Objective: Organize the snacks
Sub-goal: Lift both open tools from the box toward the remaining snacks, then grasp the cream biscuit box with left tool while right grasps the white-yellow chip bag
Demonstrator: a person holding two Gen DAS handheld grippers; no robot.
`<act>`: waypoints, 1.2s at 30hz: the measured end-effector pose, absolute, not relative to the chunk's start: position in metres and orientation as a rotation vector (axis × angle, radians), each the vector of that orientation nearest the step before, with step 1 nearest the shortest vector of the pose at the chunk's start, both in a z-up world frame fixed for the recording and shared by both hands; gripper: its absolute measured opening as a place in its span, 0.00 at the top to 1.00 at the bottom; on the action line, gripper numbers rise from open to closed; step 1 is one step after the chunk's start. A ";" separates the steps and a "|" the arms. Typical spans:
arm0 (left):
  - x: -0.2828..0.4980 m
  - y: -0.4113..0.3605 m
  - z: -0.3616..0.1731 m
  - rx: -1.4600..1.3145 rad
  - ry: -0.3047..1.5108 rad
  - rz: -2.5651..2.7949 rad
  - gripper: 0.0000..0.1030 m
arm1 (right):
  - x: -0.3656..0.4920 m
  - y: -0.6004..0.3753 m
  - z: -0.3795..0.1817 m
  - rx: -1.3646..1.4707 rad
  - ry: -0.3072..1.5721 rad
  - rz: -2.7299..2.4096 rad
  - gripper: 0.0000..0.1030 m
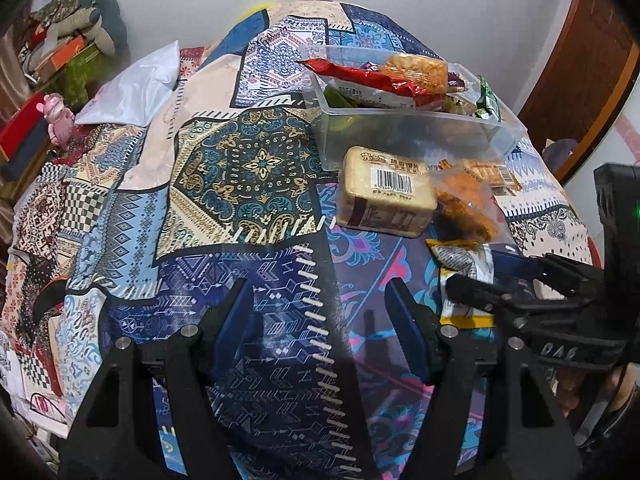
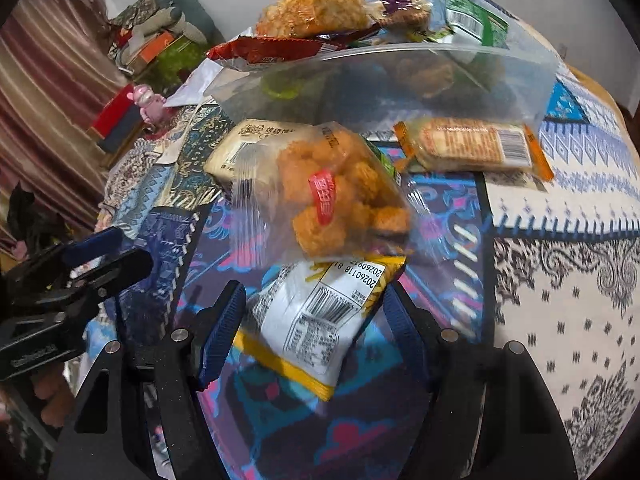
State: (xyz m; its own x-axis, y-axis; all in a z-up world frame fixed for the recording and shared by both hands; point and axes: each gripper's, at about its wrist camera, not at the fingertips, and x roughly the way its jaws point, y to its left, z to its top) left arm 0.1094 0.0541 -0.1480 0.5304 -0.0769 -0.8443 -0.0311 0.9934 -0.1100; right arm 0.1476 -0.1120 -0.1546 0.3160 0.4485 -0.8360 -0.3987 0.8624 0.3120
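A clear plastic bin holds several snacks, with a red packet and an orange cracker pack on top. In front of it lie a beige bread pack, a clear bag of orange puffs, an orange-edged cracker pack and a white-and-yellow packet. My right gripper is open, its jaws on either side of the white-and-yellow packet. My left gripper is open and empty above the cloth.
A patterned patchwork cloth covers the table. A white plastic bag lies at the far left. Boxes and a pink figure crowd the space beyond the left edge. A wooden door stands at the right.
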 end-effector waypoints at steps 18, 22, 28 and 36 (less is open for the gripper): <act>0.172 0.004 -0.161 -0.082 1.040 -0.113 0.23 | 0.137 -0.176 -0.146 -0.063 1.051 0.554 0.62; 0.190 -0.001 -0.167 -0.052 1.047 -0.086 0.21 | 0.137 -0.195 -0.146 -0.033 1.048 0.525 0.62; 0.211 0.006 -0.175 -0.093 1.053 -0.061 0.15 | 0.141 -0.207 -0.148 0.021 1.047 0.505 0.62; 0.223 0.010 -0.183 -0.161 1.043 -0.067 0.15 | 0.142 -0.208 -0.144 0.045 1.040 0.490 0.62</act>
